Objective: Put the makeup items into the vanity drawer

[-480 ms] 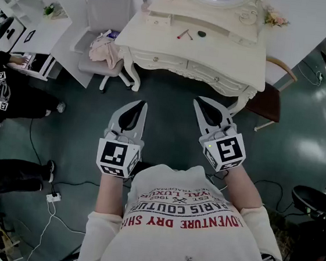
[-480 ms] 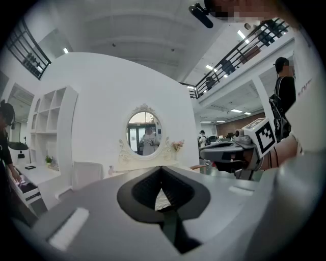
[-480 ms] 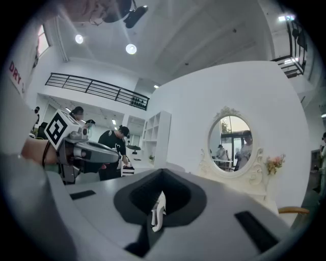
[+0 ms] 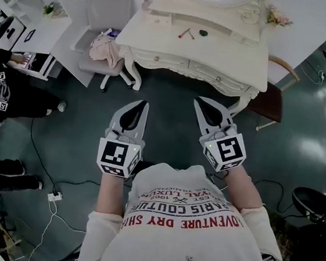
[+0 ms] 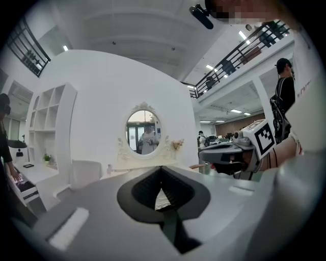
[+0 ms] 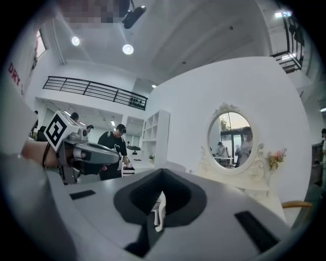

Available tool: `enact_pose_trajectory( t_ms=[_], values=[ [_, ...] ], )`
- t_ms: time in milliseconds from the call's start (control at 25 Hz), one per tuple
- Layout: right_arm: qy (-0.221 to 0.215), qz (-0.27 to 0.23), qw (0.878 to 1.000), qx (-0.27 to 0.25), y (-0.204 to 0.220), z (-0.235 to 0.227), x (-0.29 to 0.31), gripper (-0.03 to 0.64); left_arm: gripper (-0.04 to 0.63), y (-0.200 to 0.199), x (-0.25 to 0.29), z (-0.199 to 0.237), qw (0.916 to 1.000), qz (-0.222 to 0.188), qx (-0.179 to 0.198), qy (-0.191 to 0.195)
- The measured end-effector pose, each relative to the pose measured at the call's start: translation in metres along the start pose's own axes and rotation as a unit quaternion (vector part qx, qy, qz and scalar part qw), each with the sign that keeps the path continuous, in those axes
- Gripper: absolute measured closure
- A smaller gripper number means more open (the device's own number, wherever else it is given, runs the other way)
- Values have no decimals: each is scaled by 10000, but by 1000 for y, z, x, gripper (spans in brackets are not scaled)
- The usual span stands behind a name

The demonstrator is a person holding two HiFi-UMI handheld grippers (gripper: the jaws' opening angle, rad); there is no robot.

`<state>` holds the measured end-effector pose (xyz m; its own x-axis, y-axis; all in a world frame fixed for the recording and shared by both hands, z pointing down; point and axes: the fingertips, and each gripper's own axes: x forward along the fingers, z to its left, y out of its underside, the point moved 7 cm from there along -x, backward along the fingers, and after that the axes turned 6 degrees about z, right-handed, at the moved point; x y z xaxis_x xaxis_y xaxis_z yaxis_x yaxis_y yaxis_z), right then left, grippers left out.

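Cream carved vanity [image 4: 230,53] at 12 o'clock, drawers [image 4: 159,59] closed; red makeup stick [image 4: 184,33] and dark round compact [image 4: 203,33] lie on top. My left gripper [image 4: 139,104] and right gripper [image 4: 201,101] — both pinched together, empty. Approach squarely; drawer first.

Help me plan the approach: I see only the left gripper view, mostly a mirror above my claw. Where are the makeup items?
Observer: The head view shows them on the vanity top: a red stick and, just right of it, a small dark round piece.
Operator: Is a drawer open for them?
Observer: No, the front drawers all sit flush with the vanity, closed.
Operator: Is the right claw carrying anything?
Observer: No. In its own view the right claw is shut, with nothing gripped.
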<state>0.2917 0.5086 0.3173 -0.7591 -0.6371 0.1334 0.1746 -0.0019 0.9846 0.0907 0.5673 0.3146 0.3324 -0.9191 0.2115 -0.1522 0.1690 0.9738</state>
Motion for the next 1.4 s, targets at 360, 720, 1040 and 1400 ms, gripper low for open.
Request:
enact_pose_trajectory(
  t_ms=[360,720,1040,1400],
  values=[
    [169,297,9993,176,20,-15,20,611,584,14,18,10,9998,132,-130,15],
    [318,630,9973,218,31,-33,105,611,584,25,70,81,9993,231,-184,248],
    [783,848,9929,278,14,-59,247,610,584,15,158,221,9968,271,-150,737],
    [1570,1106,9794,627,-2,-87,387,609,584,4,247,367,9890,396,-104,1420]
  ],
)
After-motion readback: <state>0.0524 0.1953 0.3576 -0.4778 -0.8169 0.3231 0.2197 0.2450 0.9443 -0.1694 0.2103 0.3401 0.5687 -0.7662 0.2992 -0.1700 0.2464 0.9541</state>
